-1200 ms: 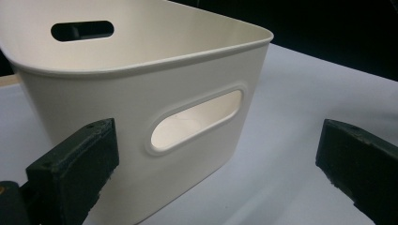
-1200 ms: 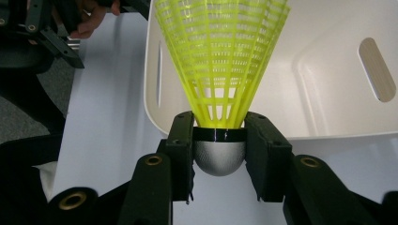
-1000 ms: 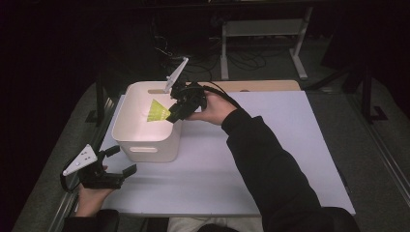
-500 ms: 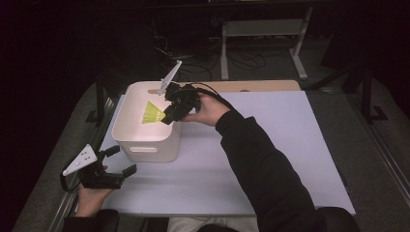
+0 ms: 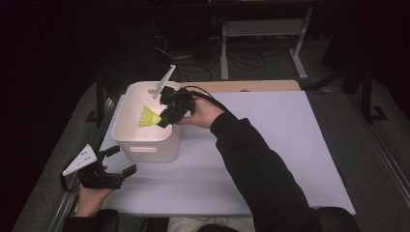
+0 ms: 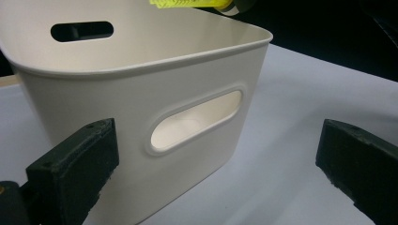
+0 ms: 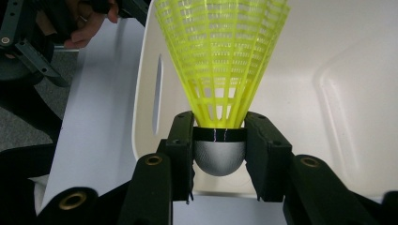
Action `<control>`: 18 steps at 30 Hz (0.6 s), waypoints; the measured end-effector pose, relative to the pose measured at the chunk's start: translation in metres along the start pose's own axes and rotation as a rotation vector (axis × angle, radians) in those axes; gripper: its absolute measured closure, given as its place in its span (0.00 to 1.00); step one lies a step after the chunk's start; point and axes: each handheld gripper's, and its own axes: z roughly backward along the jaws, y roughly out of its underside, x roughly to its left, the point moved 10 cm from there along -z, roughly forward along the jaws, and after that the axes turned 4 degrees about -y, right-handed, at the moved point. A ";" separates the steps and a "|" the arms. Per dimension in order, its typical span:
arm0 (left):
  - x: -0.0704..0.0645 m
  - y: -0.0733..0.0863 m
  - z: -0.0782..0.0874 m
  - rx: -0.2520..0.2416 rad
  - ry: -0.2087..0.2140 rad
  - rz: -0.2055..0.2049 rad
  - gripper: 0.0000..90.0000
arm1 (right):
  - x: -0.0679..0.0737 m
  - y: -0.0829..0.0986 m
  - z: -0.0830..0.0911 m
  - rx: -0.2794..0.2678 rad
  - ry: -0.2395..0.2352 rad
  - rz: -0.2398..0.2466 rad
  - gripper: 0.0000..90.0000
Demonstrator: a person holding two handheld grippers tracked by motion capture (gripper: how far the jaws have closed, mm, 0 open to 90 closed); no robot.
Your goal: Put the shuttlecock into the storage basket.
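Right gripper (image 7: 219, 140) pinches the yellow shuttlecock (image 7: 224, 70) by its grey cork, skirt pointing fwd, away from the jaws, w/ the white bin (image 5: 147, 128) right below it. Left gripper (image 5: 109, 171) sits spread wide on the table (image 5: 270, 159), bin just ahead.

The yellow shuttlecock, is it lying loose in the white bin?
No, the right gripper holds the shuttlecock by its rounded base above the bin.

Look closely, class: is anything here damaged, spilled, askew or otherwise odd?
Nothing stands out. The right gripper grips the yellow shuttlecock squarely by its cork over the white bin, which stands upright. The left gripper rests open near the table's front-left edge.
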 end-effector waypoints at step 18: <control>0.000 0.000 0.000 0.002 -0.001 -0.002 0.00 | 0.000 0.000 -0.024 0.031 -0.036 0.000 0.70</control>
